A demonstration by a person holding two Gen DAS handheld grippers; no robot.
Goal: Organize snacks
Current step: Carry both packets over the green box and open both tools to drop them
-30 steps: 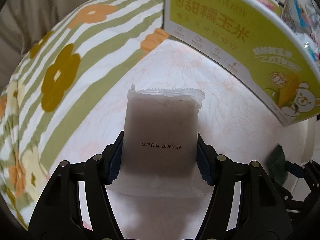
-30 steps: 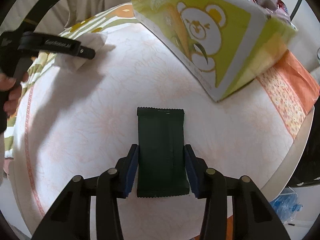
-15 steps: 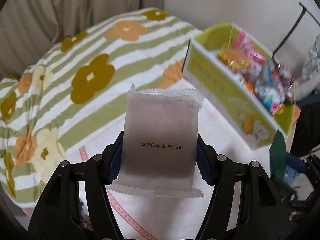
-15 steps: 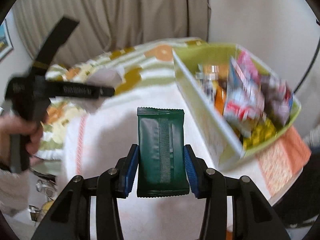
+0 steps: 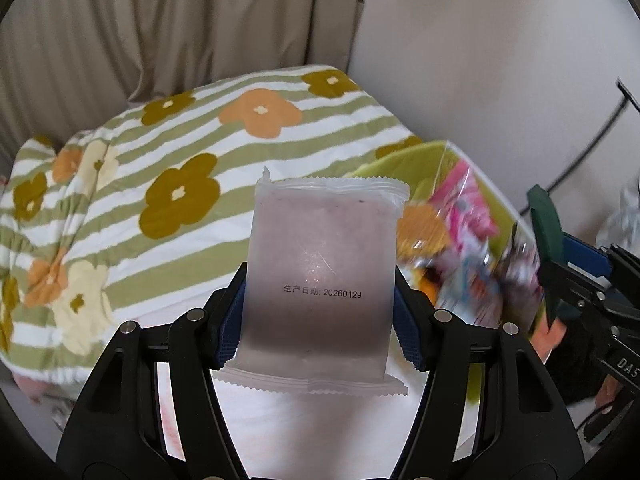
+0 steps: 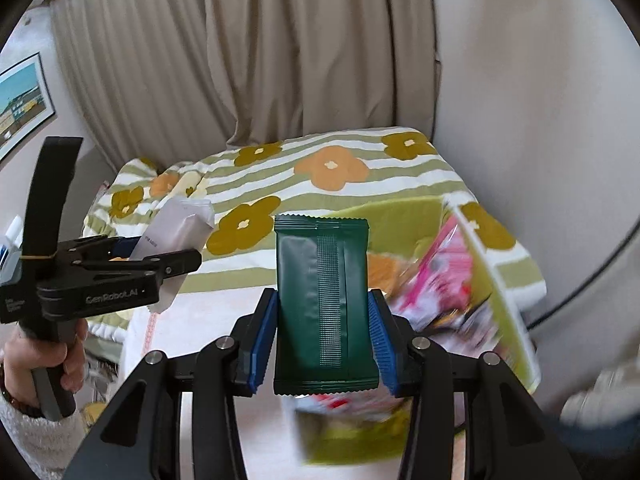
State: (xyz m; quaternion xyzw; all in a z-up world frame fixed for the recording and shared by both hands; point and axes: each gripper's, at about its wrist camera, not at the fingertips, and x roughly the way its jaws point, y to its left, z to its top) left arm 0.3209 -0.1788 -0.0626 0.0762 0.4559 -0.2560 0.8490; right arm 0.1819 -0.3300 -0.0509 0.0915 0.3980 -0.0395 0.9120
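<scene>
Holding one snack each, both grippers are up in the air over the white table. The left gripper has its blue pads pressed on the two sides of a frosted, half-clear flat packet with a printed date, which stands upright between the jaws. The right gripper is closed on a dark green foil packet with a ribbed seam, also upright.

The yellow-green cardboard box full of colourful snack bags is to the right and below, blurred in both views. A striped blanket with flower print lies behind.

I think the risk is in the drop. The box looks already crowded, so a packet released too high or too near the rim could slide off the pile and fall outside. Both grippers head to the same box, so they could also bump each other. The frosted packet is held only at its lower part and might tilt.
</scene>
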